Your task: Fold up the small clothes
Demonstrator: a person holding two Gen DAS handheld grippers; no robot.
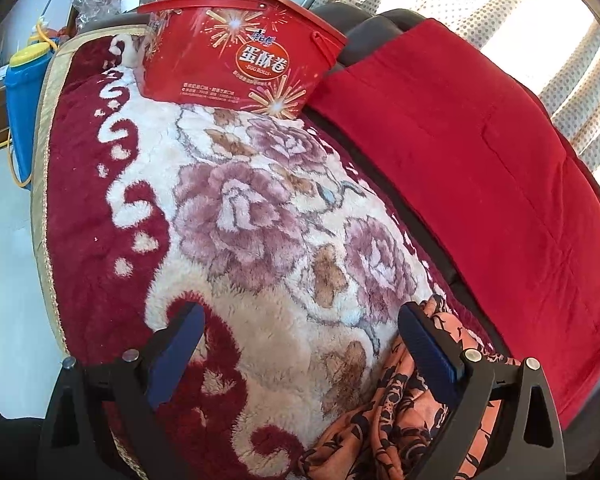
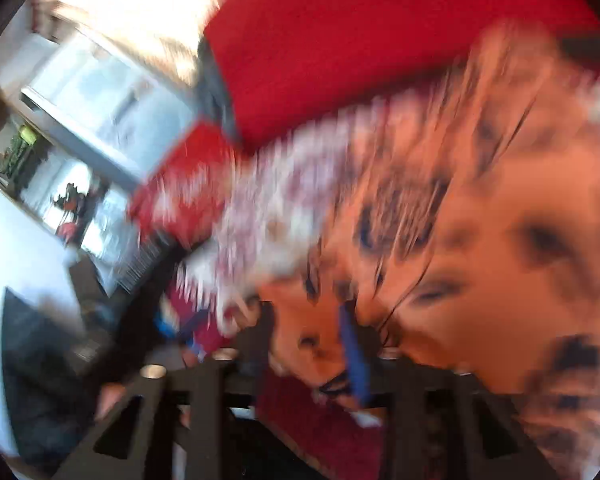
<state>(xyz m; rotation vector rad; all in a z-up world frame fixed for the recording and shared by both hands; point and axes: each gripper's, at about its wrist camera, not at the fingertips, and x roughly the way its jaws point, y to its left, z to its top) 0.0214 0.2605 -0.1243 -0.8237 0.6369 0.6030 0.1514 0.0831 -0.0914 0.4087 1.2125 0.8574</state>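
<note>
An orange garment with a black floral print [image 1: 396,412] lies bunched at the lower right of the left wrist view, on a plush floral blanket [image 1: 260,216]. My left gripper [image 1: 300,344] is open and empty above the blanket, its right finger [image 1: 428,352] touching the garment's edge. The right wrist view is badly blurred. There the same orange garment [image 2: 500,220] fills the right half and hangs from my right gripper [image 2: 340,320], which is shut on it, with cloth over a blue pad [image 2: 354,356].
A red egg-roll tin [image 1: 236,48] stands on the far end of the blanket. A red cushion [image 1: 480,160] covers the sofa back on the right. A blue bottle [image 1: 24,88] stands at the far left, off the seat.
</note>
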